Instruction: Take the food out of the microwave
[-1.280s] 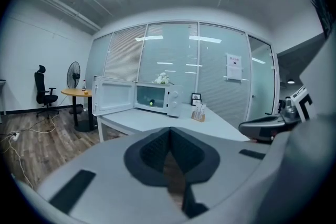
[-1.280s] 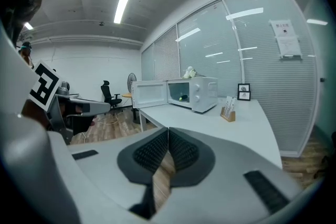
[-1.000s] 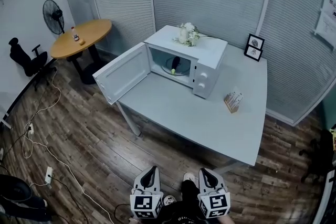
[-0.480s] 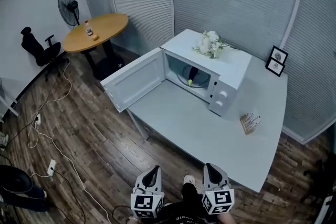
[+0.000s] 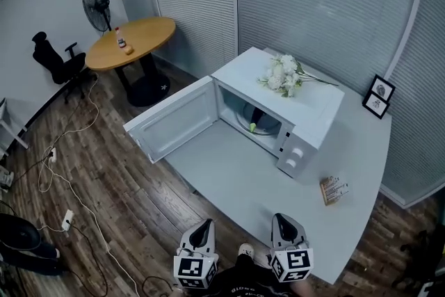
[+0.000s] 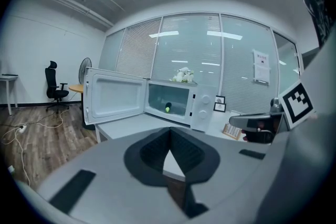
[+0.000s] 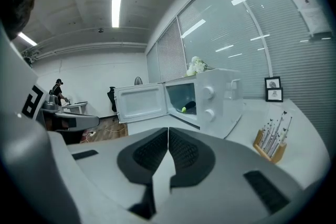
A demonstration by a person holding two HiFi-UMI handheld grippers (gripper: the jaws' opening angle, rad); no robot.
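The left gripper and the right gripper are held low near the front edge of the pale grey table. Each has its jaws pressed together on nothing. Farther on, the food, a dark elongated item with a yellow-green tip, is seen lying well apart from them inside the white microwave. The microwave's open door could be knocked by a careless reach. The food could be pushed deeper if the jaws are not spread first, and the white flowers on top could be shaken off. Beyond lie a wood-plank floor, a round wooden table and slatted walls.
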